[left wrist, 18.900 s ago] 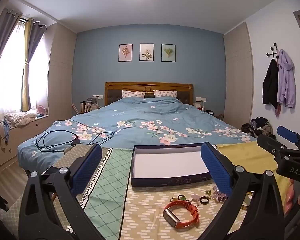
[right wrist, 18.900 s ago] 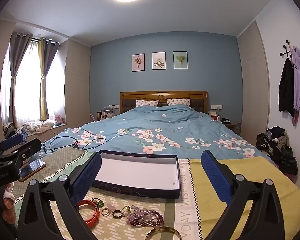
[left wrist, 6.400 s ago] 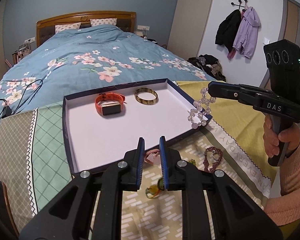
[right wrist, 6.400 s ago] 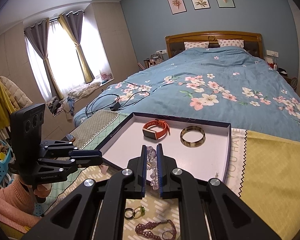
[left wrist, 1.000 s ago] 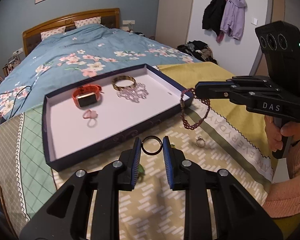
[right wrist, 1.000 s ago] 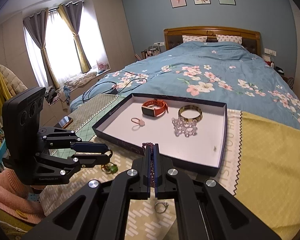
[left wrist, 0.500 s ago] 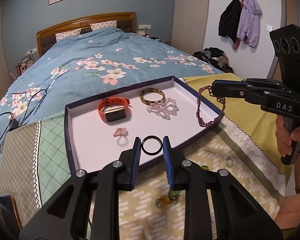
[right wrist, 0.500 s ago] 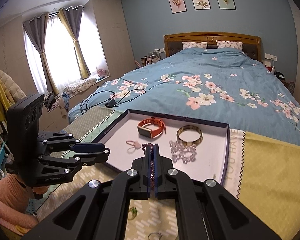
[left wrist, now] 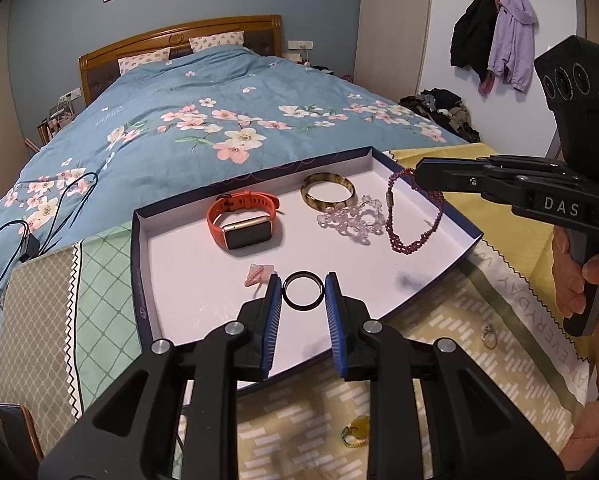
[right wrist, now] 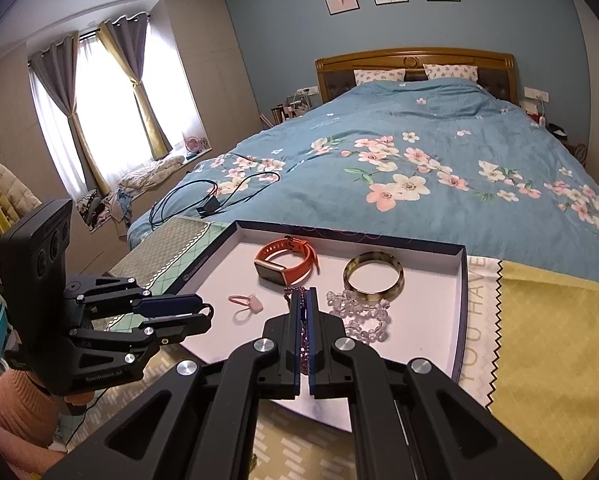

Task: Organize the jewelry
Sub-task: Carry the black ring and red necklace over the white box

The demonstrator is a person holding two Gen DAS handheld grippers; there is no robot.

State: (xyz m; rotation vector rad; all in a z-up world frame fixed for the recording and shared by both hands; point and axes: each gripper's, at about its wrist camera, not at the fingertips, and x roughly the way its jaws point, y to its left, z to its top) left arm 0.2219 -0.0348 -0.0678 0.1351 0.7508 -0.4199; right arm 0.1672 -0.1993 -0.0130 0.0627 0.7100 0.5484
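One tray (left wrist: 139,264) holding four pieces — watch (left wrist: 243,222), bangle (left wrist: 328,195), crystal bracelet (left wrist: 351,220), pink ring (left wrist: 257,274), left gripper (left wrist: 302,300) clamping one black ring (left wrist: 302,290), right gripper (right wrist: 304,320) closed on one purple bracelet (left wrist: 413,236), two rings on the surface (left wrist: 439,344) — one gold (left wrist: 488,337), one yellow-green (left wrist: 356,437)

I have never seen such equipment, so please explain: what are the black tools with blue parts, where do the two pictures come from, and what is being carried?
There is no robot here. A person holds one hand tool in each hand, and each tool has two jaws and a small camera that looks along them. So one picture comes from the left gripper and the other from the right gripper; each also shows the other tool from the side.

A shallow box lies on patterned cloths at the foot of a bed. In it are an orange watch, a bangle, a clear bead bracelet and a small pink piece.

The left jaws hold a black ring over the box. The right jaws are shut on a purple bead bracelet, which hangs above the box. A few small rings lie outside on the cloth.
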